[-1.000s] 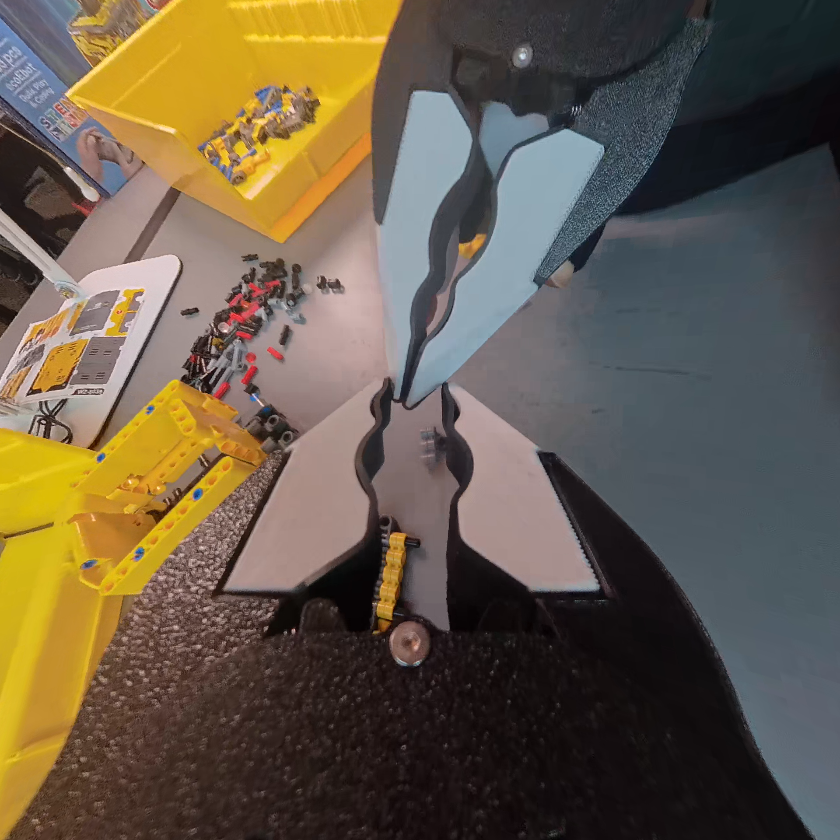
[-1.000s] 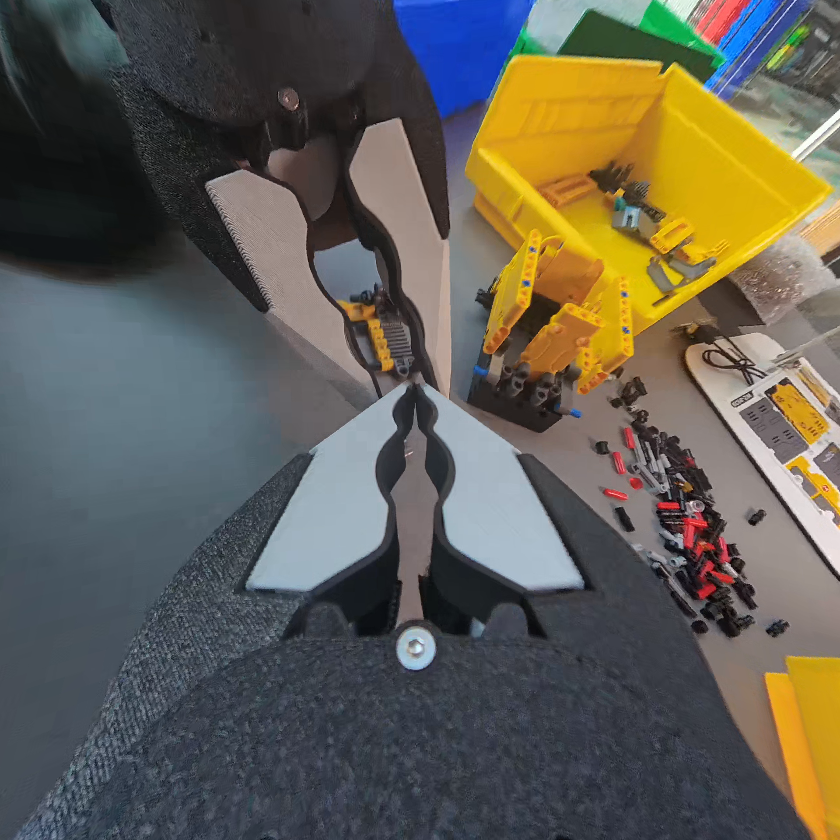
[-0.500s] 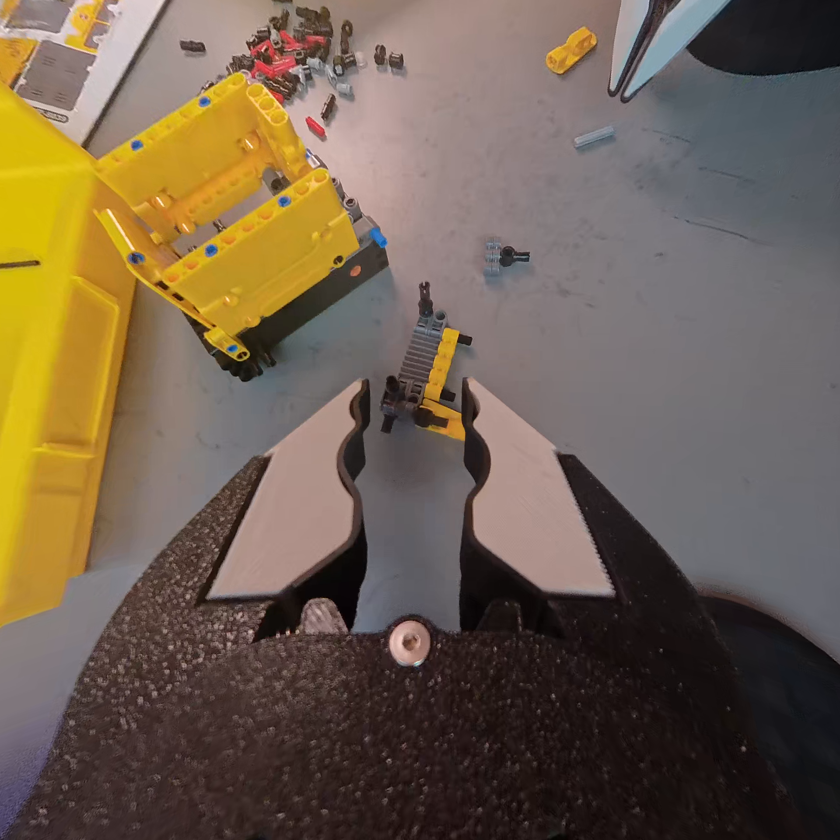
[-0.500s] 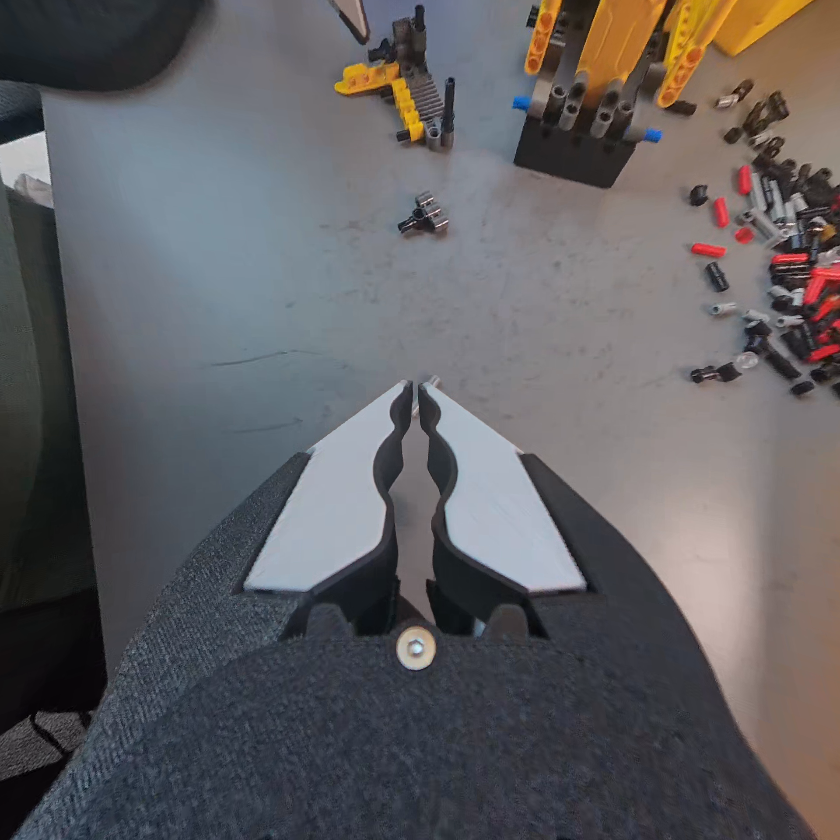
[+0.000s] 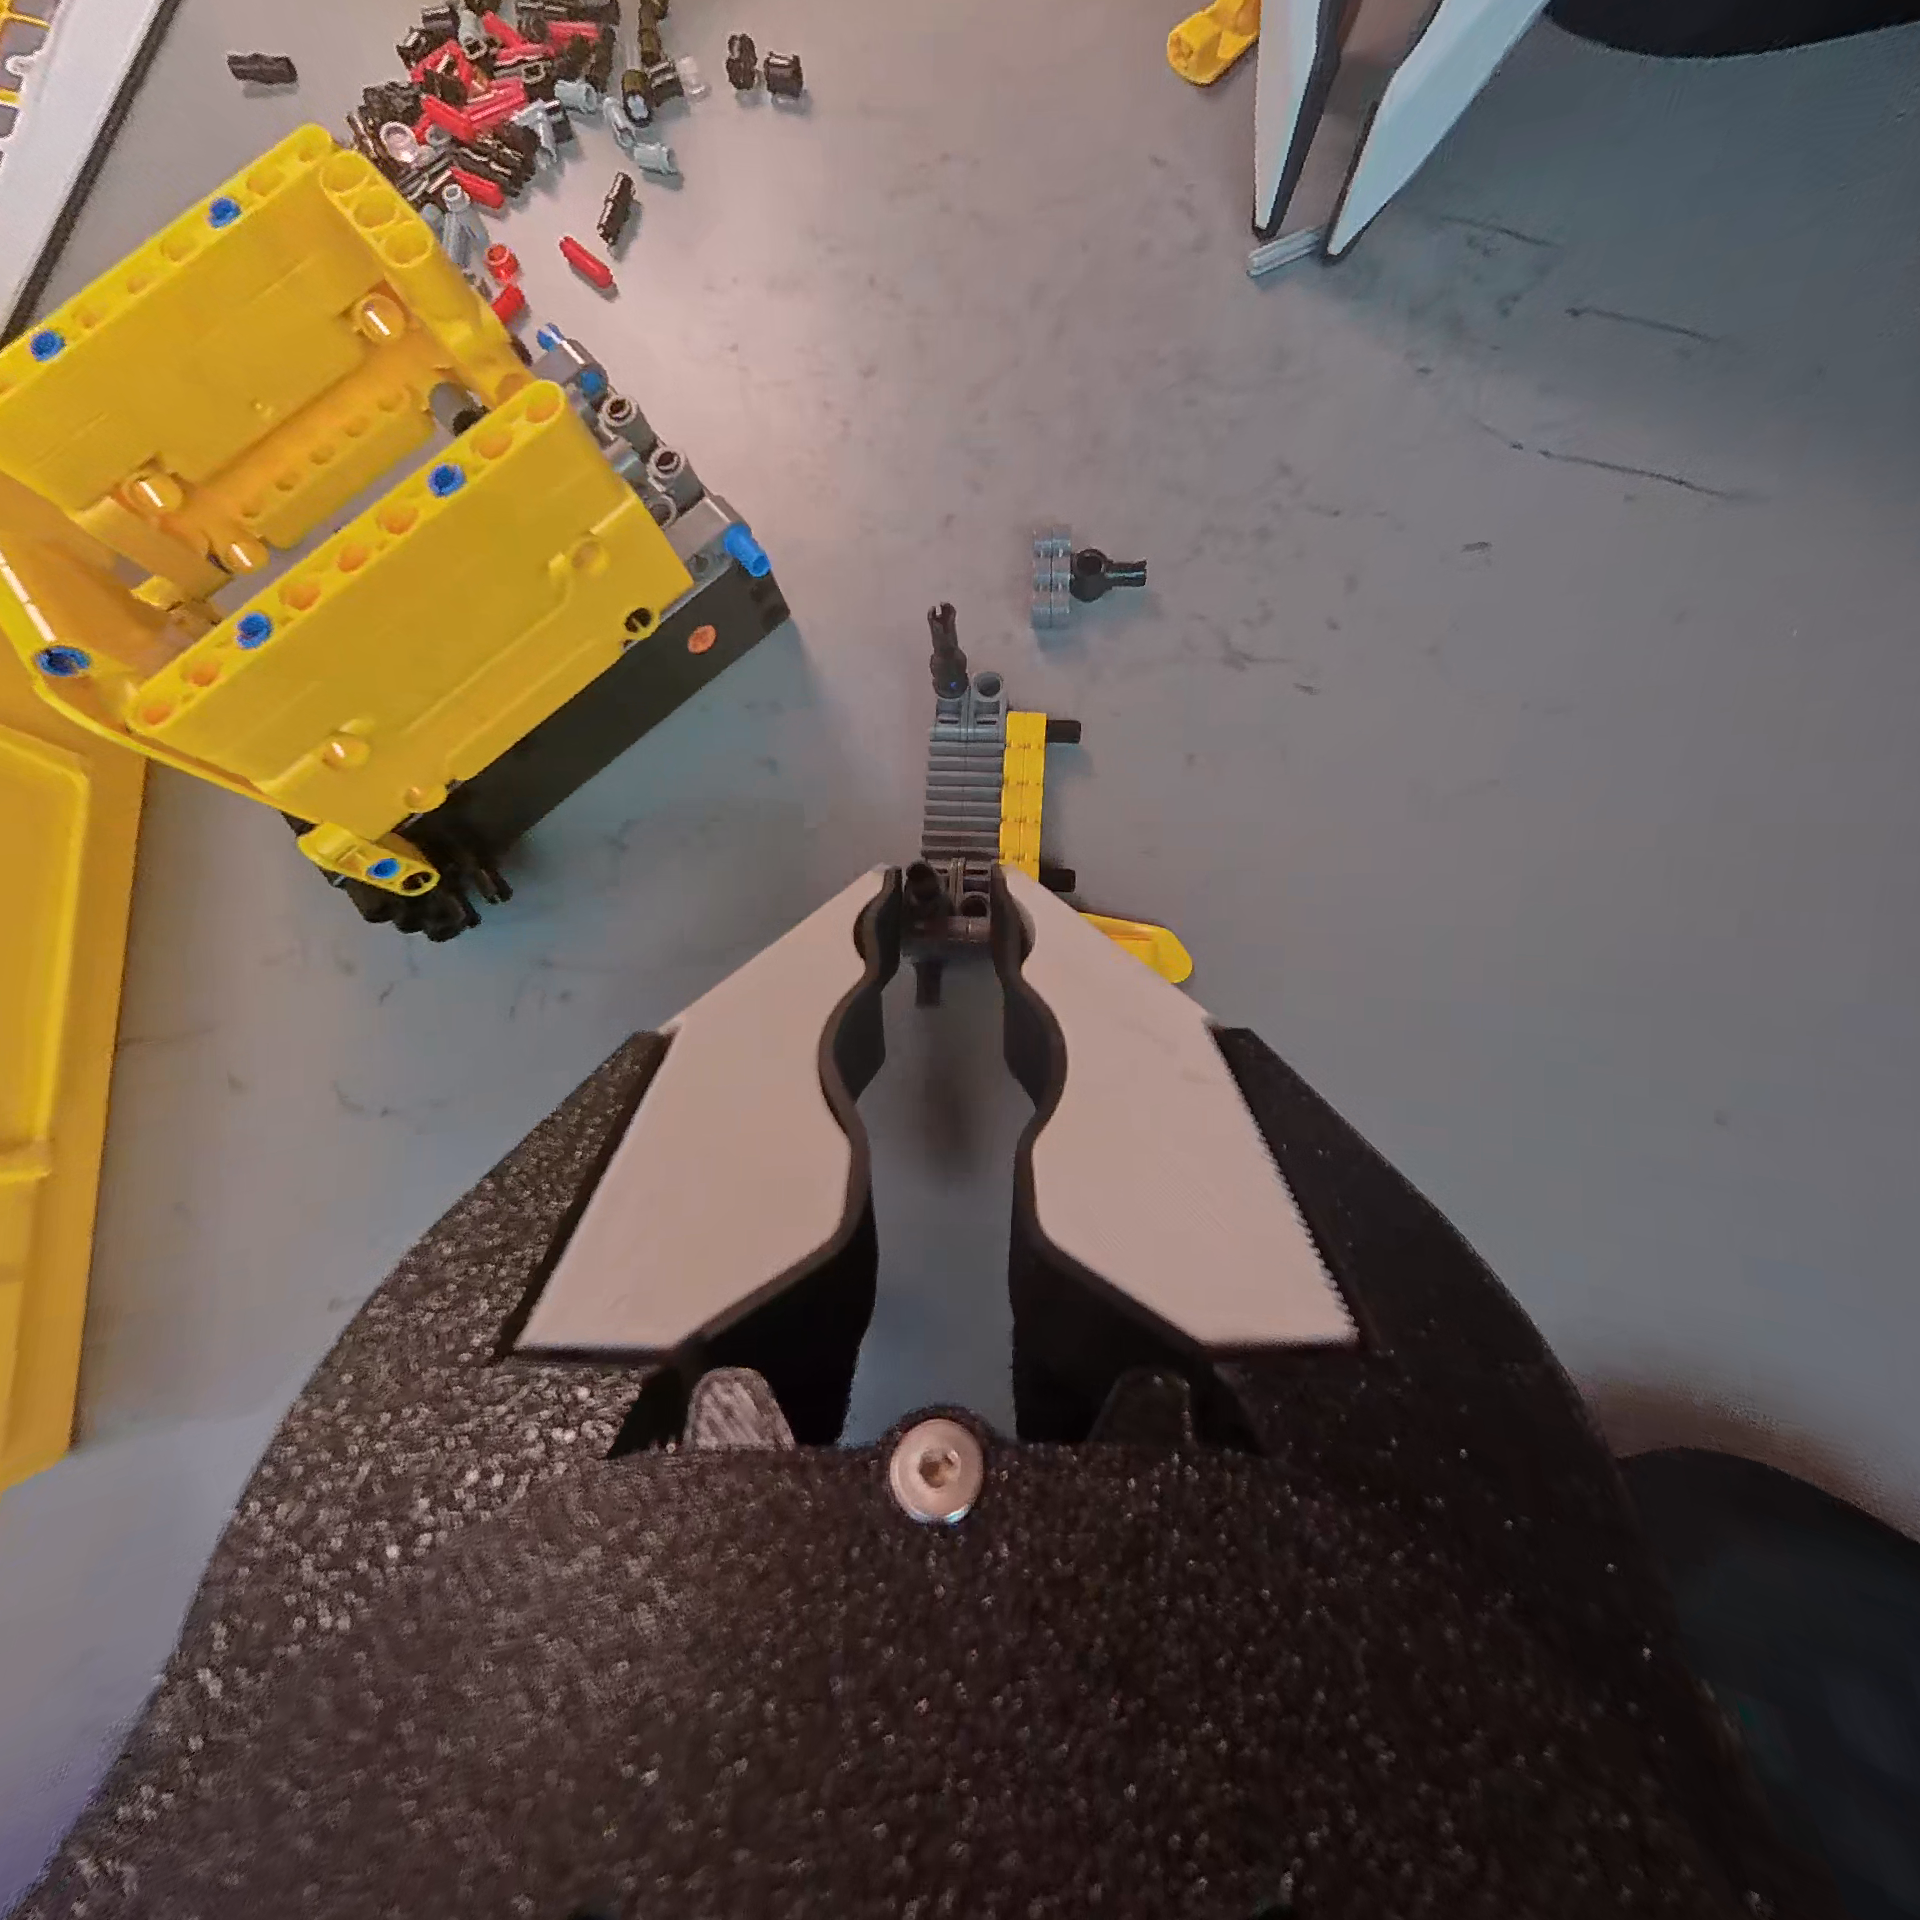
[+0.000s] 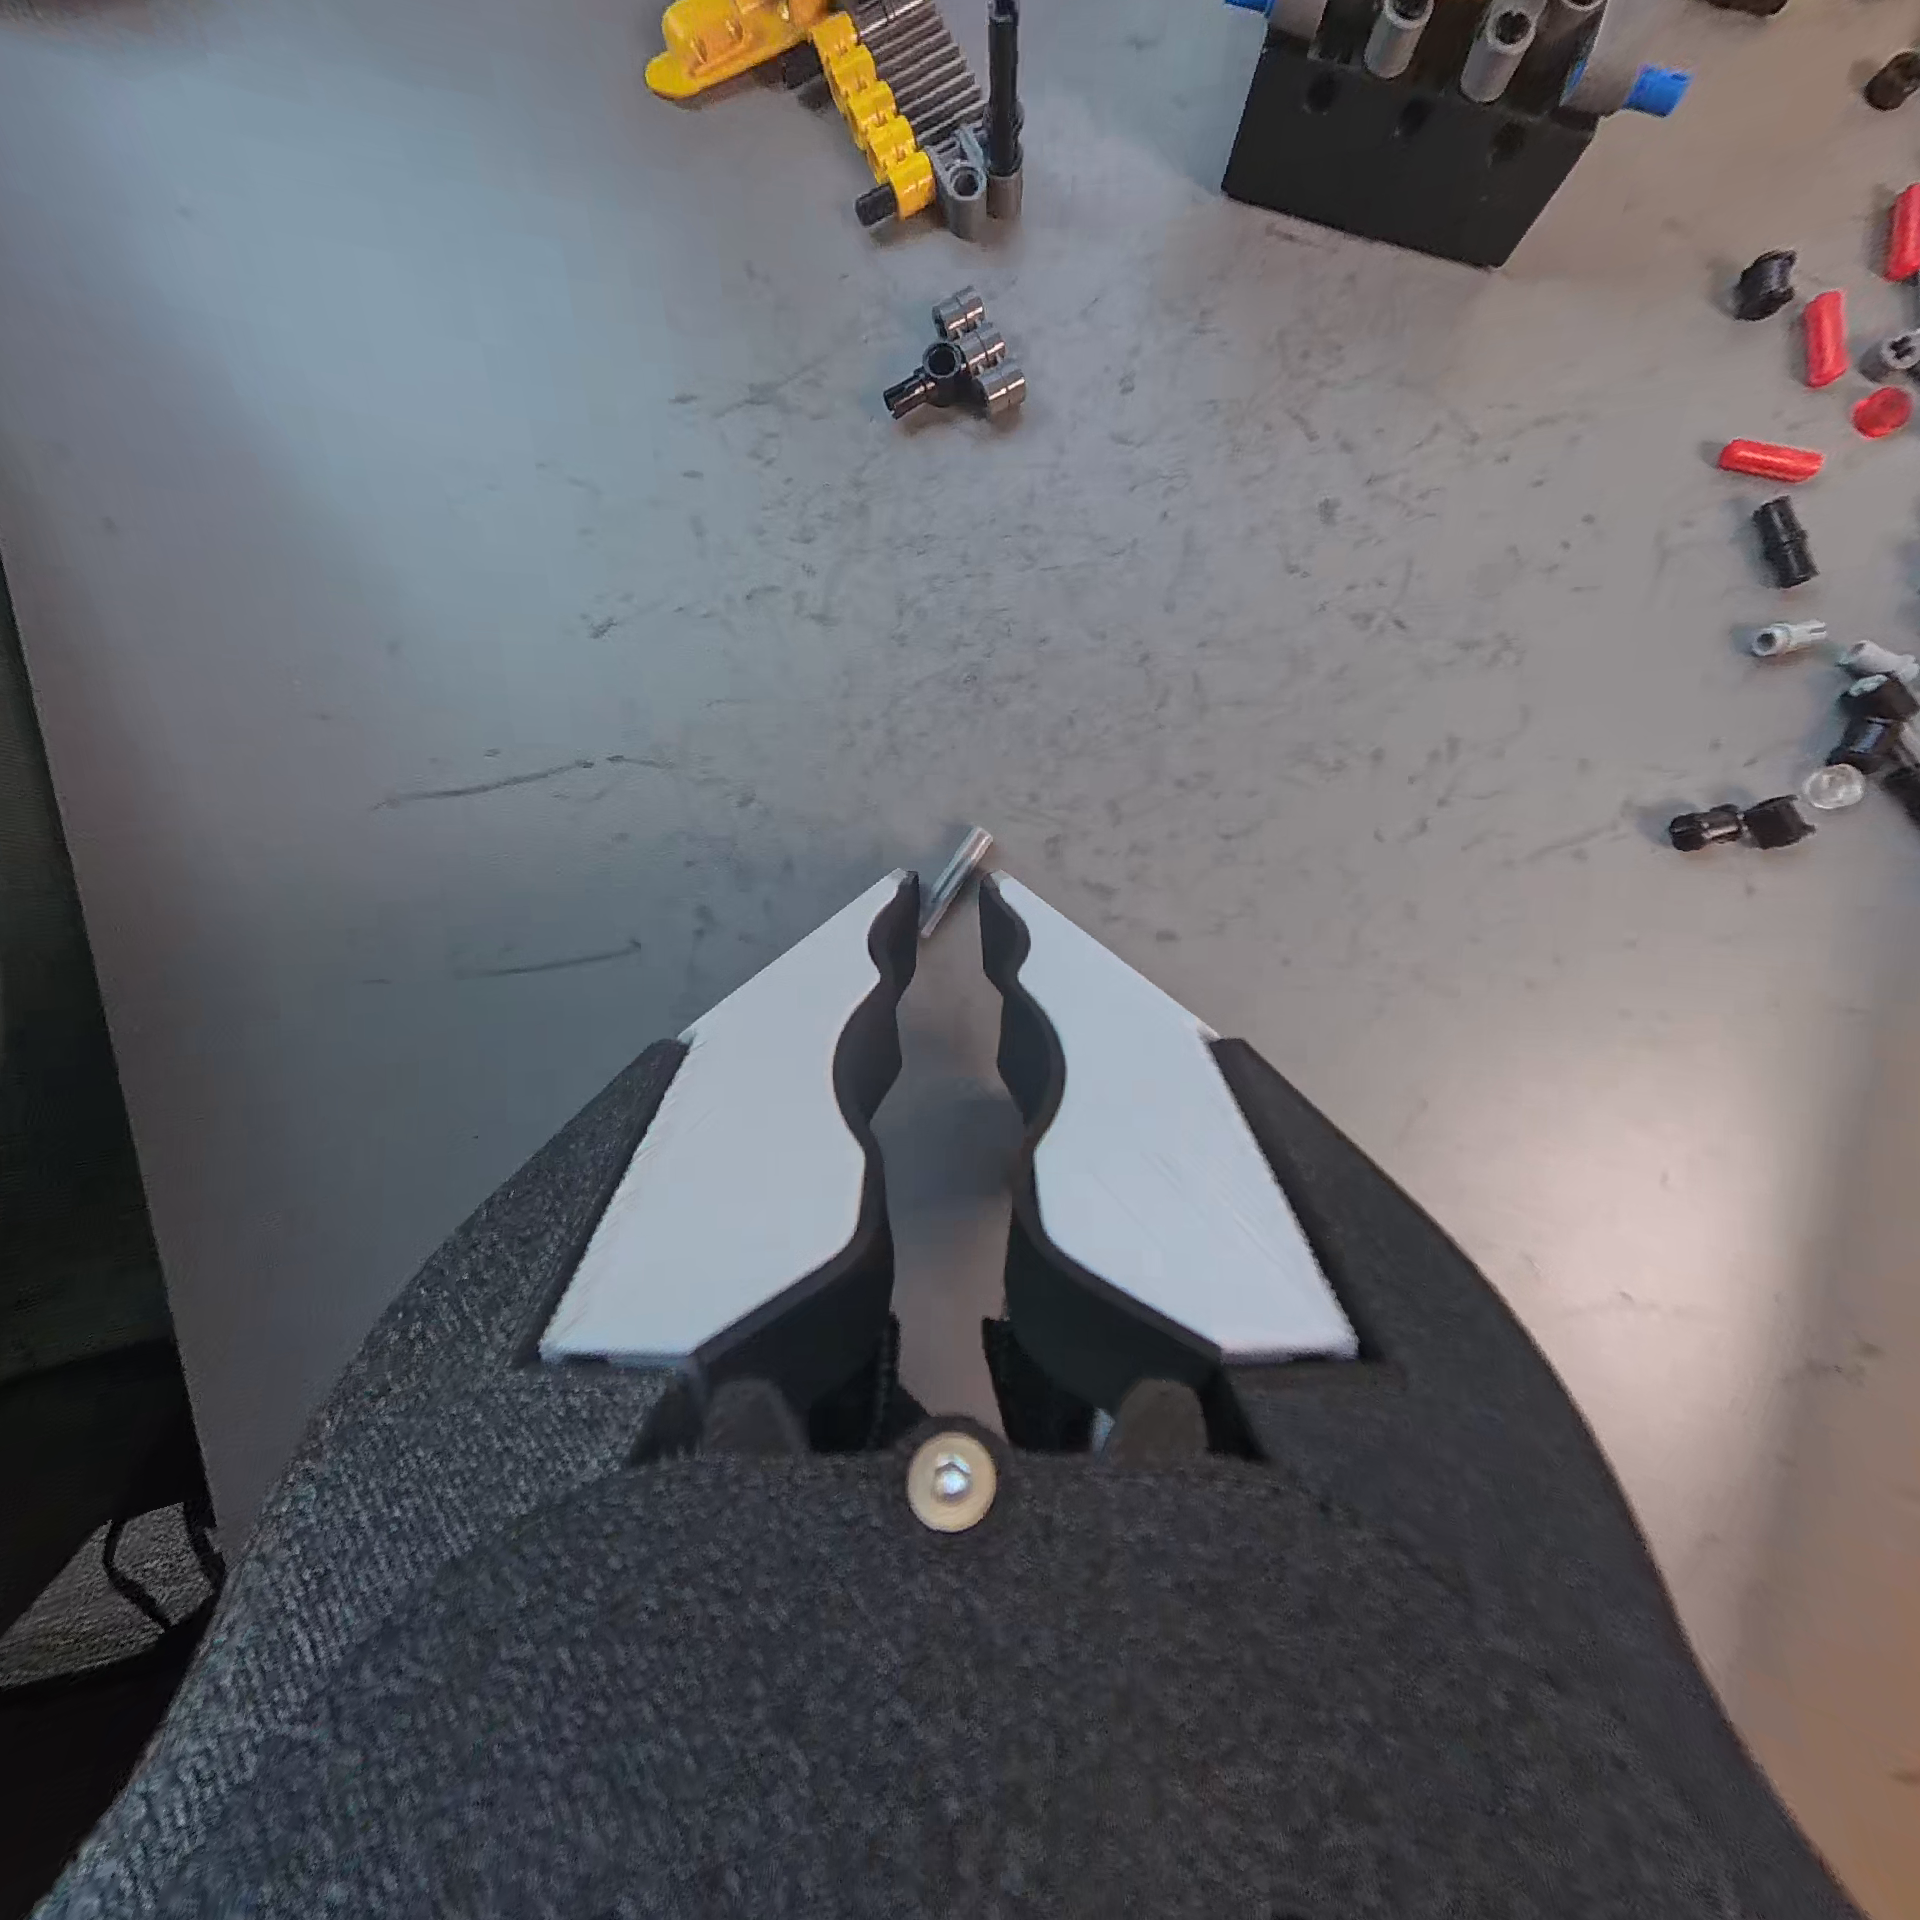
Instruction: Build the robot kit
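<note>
My left gripper (image 5: pixel 943 894) is shut on the near end of a small yellow, grey and black brick assembly (image 5: pixel 977 779) that lies on the grey table. The same assembly shows at the top of the right wrist view (image 6: pixel 883 114). My right gripper (image 6: pixel 948 888) is slightly open with its tips down on the table. A short grey axle (image 6: pixel 956 878) lies at an angle between the tips. In the left wrist view the right gripper (image 5: pixel 1320 223) stands at the top right, over that axle (image 5: pixel 1283 255).
A small grey and black connector (image 5: pixel 1075 577) lies between the two grippers. A large yellow and black build (image 5: pixel 343 540) stands to my left, beside a yellow bin (image 5: pixel 42 1039). A pile of red, black and grey pins (image 5: pixel 499 114) lies beyond it. The table edge (image 6: pixel 62 1039) is at the right gripper's left. About 15 cm separates my left fingertips from my right.
Both grippers came apart and dropped to the table. The left one opened, set the assembly down, then closed on its near end. The right one parted its tips around the grey axle.
</note>
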The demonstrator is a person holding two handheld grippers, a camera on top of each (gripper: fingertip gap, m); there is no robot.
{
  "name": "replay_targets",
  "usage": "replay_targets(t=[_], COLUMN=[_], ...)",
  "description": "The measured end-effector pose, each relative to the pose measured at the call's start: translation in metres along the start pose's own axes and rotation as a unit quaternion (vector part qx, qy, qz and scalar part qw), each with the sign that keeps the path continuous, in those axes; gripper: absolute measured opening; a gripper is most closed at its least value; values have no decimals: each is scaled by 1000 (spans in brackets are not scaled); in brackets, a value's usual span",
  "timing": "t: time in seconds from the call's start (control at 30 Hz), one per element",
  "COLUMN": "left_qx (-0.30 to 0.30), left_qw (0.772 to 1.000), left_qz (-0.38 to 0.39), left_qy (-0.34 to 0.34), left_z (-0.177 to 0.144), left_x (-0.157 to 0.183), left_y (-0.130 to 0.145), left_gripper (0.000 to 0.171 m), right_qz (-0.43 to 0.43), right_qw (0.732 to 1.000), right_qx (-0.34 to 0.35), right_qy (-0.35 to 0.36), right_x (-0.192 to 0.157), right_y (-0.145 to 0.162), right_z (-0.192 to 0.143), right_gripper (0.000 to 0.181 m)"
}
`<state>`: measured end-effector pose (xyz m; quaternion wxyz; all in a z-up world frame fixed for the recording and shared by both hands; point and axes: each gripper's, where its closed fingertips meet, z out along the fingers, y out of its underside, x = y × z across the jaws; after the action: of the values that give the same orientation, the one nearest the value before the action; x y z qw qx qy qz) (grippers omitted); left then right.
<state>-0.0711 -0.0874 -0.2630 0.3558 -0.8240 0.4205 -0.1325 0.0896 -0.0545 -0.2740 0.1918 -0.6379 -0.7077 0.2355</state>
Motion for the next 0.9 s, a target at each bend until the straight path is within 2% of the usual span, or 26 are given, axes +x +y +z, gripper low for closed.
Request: replay_targets(t=[0.1,0.27,0.43,0.63,0.77,0.9], left_qx=[3,24,65,62,61,102], left_qw=[1000,999,994,990,990,986], left_qz=[8,16,38,68,62,28], left_qy=[11,36,81,105,114,127], left_z=[2,5,4,16,20,14], left_x=[7,19,35,49,52,48], left_y=[-3,-15,-39,-40,-35,-48], left_gripper=[15,15,15,15,16,21], right_qz=[-4,-23,-98,-127,-125,-123], right_qw=[1000,999,988,976,976,973], right_qx=[4,36,119,176,178,193], right_qy=[-8,5,24,-6,-10,-4], right_x=[1,6,1,-4,-2,1], right_y=[-1,-12,-50,-80,-78,-77], right_z=[1,3,-3,9,18,15], right_gripper=[3,3,3,3,3,3])
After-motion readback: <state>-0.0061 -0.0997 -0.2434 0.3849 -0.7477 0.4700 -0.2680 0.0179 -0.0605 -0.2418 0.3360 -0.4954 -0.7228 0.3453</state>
